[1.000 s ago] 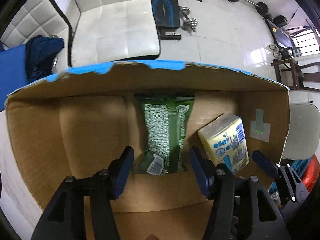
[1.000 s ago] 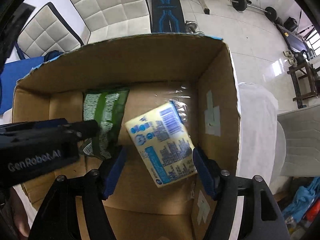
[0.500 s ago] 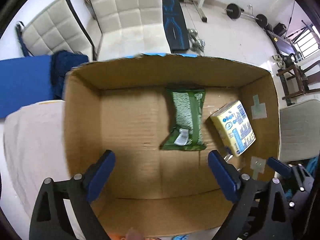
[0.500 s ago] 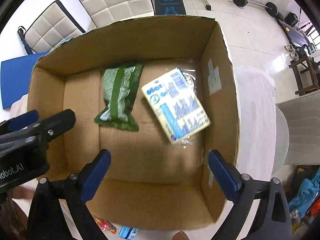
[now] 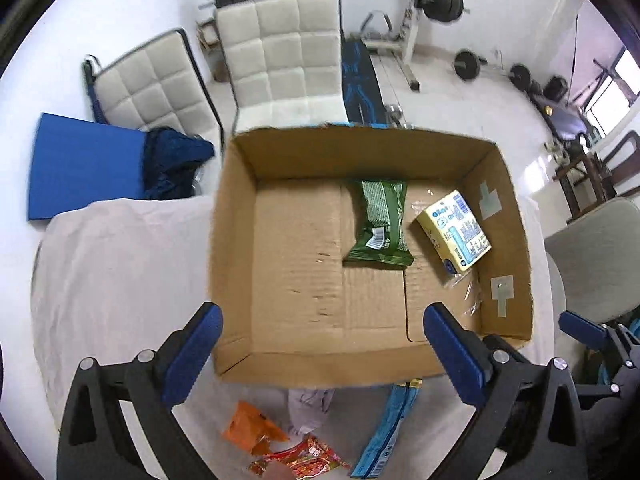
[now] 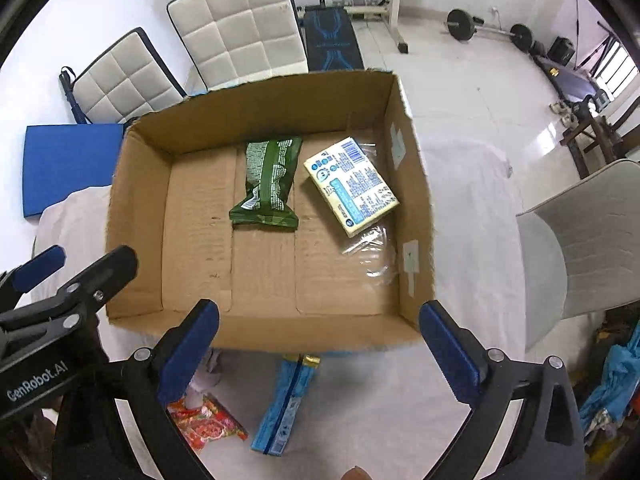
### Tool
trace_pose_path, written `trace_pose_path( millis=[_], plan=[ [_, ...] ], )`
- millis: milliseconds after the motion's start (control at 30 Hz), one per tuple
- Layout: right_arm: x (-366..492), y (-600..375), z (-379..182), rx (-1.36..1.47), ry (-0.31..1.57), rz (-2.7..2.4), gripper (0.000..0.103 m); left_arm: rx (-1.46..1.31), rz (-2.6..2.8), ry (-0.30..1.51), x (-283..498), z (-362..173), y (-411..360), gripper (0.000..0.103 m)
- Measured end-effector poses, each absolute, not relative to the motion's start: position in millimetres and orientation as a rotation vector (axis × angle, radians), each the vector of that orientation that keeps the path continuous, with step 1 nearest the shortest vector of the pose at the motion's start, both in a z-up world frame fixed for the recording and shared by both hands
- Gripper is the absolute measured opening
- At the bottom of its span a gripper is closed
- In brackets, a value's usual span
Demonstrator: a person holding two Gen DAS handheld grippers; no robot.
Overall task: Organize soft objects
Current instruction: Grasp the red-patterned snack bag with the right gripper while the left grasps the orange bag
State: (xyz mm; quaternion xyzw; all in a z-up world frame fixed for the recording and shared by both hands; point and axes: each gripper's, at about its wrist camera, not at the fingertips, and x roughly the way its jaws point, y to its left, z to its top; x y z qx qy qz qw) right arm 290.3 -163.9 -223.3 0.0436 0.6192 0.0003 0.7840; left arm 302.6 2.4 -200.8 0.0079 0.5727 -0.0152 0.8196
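Note:
An open cardboard box [image 5: 236,240] [image 6: 136,208] stands on a white-covered table. Inside lie a green snack packet [image 5: 380,220] [image 6: 268,180] and a yellow tissue pack [image 5: 454,236] [image 6: 352,186]. My left gripper [image 5: 320,354] is open and empty above the box's near edge. My right gripper [image 6: 318,344] is open and empty, also above the near edge. On the table in front of the box lie an orange packet [image 5: 252,428], a red patterned packet [image 5: 304,460] [image 6: 204,424], a blue packet [image 5: 386,436] [image 6: 286,404] and a pale crumpled item [image 5: 310,404].
White quilted chairs [image 5: 280,64] stand behind the table, with a blue mat [image 5: 84,164] and dark blue cloth [image 5: 172,160] at left. A grey chair [image 6: 580,240] is at right. Gym weights [image 5: 468,66] lie on the floor beyond.
Both grippers have let go of the packets, opened wider and pulled back up out of the box; the green packet and yellow pack now lie on the box floor.

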Motion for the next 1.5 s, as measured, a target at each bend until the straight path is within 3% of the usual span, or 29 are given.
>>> trace_pose_path(
  millis=[300, 600, 1033, 1233, 1400, 1467, 1500],
  plan=[
    [239, -159, -177, 0.08, 1.234, -0.011, 0.102, 0.02, -0.011, 1.105, 249, -156, 12, 0.103],
    [197, -154, -162, 0.139, 1.254, 0.065, 0.102, -0.083, -0.013, 1.161, 211, -153, 43, 0.103],
    [169, -97, -310, 0.208, 1.628, 0.124, 0.102, -0.134, 0.211, 1.4, 149, -253, 141, 0.103],
    [150, -80, -388, 0.613, 1.861, 0.08, 0.102, -0.174, 0.272, 1.465, 141, -292, 165, 0.103],
    [138, -63, -426, 0.854, 1.899, -0.017, 0.101, -0.19, 0.285, 1.502, 139, -309, 176, 0.103],
    [135, -55, -437, 0.904, 1.911, -0.047, 0.093, -0.185, 0.289, 1.516, 138, -314, 179, 0.103],
    [134, -52, -442, 0.918, 1.918, -0.057, 0.079, -0.181, 0.29, 1.522, 138, -315, 179, 0.103]
  ],
)
